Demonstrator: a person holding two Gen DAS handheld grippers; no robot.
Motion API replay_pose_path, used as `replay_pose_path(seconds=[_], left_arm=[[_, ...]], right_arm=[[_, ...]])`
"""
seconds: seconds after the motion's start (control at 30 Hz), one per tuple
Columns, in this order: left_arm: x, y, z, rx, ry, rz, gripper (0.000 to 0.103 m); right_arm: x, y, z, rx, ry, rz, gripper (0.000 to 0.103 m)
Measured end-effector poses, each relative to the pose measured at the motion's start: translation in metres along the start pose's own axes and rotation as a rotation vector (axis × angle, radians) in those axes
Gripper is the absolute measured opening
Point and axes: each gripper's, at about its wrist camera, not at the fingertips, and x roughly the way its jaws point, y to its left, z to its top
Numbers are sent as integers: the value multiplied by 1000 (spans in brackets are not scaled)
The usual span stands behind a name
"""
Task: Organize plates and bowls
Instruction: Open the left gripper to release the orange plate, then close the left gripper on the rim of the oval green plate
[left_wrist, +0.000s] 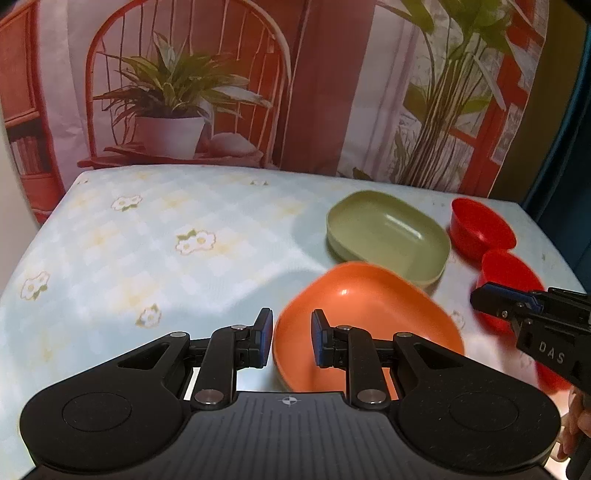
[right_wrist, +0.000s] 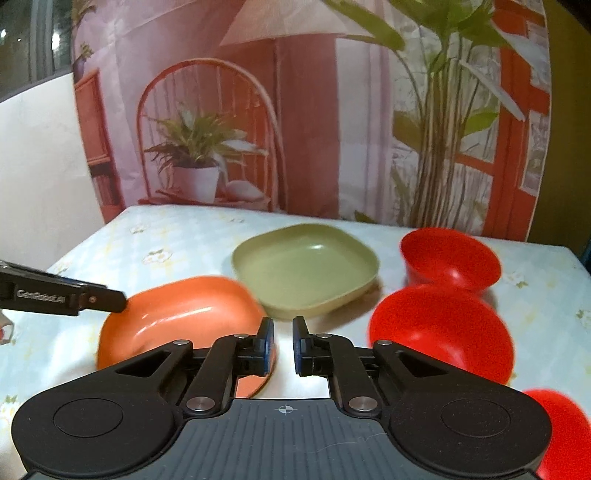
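An orange plate (left_wrist: 369, 325) (right_wrist: 177, 317) lies on the table, with a green plate (left_wrist: 388, 236) (right_wrist: 306, 269) just behind it. Three red bowls stand to the right: a far one (left_wrist: 480, 229) (right_wrist: 450, 258), a middle one (left_wrist: 509, 277) (right_wrist: 443, 328) and a near one (right_wrist: 565, 432). My left gripper (left_wrist: 291, 338) is open, its fingers straddling the orange plate's left rim without closing on it. My right gripper (right_wrist: 283, 343) is slightly open and empty, above the table between the orange plate and the middle red bowl. It also shows at the right edge of the left wrist view (left_wrist: 480, 299).
The table (left_wrist: 147, 258) carries a pale checked cloth with flowers. A printed backdrop (left_wrist: 221, 92) of a chair and plants hangs right behind its far edge. The table's right edge runs just beyond the red bowls.
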Motion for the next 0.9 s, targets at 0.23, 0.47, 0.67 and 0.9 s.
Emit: replay_pose_path(seconds=[0.23,0.47,0.67,0.9], left_arm=[[1,0,42,9,-71,-11,24],[15,-5,89,-2,-153,-40,24],[53,-15,108,23,-115,-71,24],[103,-20,97,15,19,-104,24]], right_arm=[[10,-32,32,84,-37,-45,17],[27,-61,65,147,-82,-89,21],[55,-77,83,197,-47,-108,22],[89,-80,69,221,67,-101,22]])
